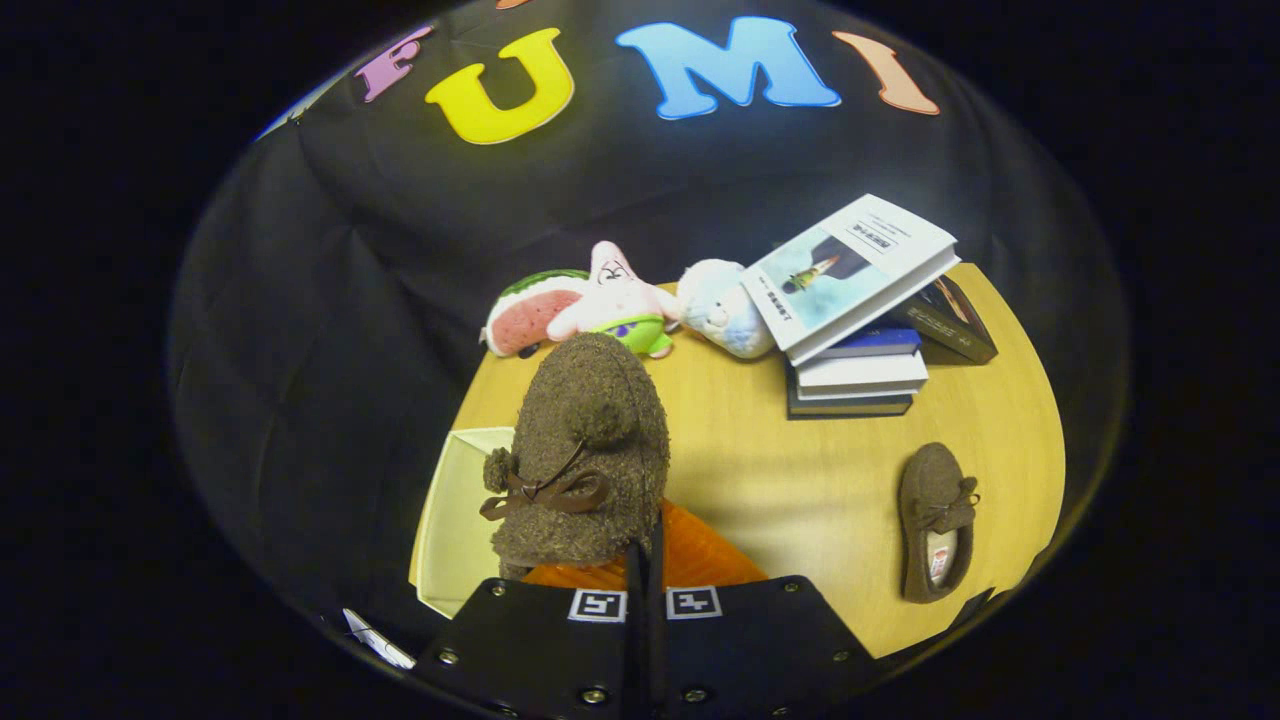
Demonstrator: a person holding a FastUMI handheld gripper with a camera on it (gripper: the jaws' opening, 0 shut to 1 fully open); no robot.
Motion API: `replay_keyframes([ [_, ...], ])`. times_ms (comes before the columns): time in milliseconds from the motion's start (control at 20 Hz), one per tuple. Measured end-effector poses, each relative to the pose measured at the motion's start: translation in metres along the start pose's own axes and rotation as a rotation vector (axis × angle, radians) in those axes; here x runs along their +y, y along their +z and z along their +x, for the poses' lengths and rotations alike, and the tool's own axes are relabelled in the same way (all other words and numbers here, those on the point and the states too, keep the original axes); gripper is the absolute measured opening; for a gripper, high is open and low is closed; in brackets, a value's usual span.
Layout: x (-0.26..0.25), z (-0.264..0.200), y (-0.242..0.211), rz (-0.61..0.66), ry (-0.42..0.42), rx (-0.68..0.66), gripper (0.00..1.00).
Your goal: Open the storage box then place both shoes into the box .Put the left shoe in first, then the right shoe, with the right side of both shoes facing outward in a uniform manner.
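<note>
We see the gripper (648,560) with its two orange fingers (700,560) drawn close together, only a thin dark slit between them. A fuzzy brown shoe (585,450) with a bow and a pompom stands just ahead of the fingers, toe pointing away from us, and its heel end meets them. We cannot tell for sure whether both fingers press on the shoe, since its lower edge covers the contact.

The storage box (455,520) lies to the left of that shoe on the wooden table (800,480). It is pale cream, and we see its light inner wall and rim. The shoe hides its right part, so we cannot make out whether anything lies inside, nor where its lid is.

The other shoe (937,520) lies flat on the table, well apart to the right, opening turned toward us.

Beyond the held shoe, at the far table edge, sit a watermelon plush (530,312), a pink star plush (615,295) and a pale blue plush (722,305). Beside them is a stack of books (860,375), with one white book (850,270) leaning tilted on top and a dark book (950,320) partly hidden behind it.
</note>
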State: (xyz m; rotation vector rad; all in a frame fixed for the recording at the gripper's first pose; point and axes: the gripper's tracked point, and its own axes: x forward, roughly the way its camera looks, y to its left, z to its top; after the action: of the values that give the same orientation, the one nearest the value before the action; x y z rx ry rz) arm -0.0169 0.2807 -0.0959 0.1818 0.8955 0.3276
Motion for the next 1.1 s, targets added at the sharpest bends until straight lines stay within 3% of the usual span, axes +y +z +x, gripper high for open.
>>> replay_keyframes([
  [200,0.064,0.016,-0.004,-0.033,0.068,0.016,0.0],
  [350,0.098,0.043,-0.028,-0.048,0.07,0.075,0.0],
  [800,0.109,0.16,-0.11,-0.068,-0.103,0.3,0.0],
  [1100,0.107,0.208,-0.151,-0.128,-0.188,0.378,0.0],
])
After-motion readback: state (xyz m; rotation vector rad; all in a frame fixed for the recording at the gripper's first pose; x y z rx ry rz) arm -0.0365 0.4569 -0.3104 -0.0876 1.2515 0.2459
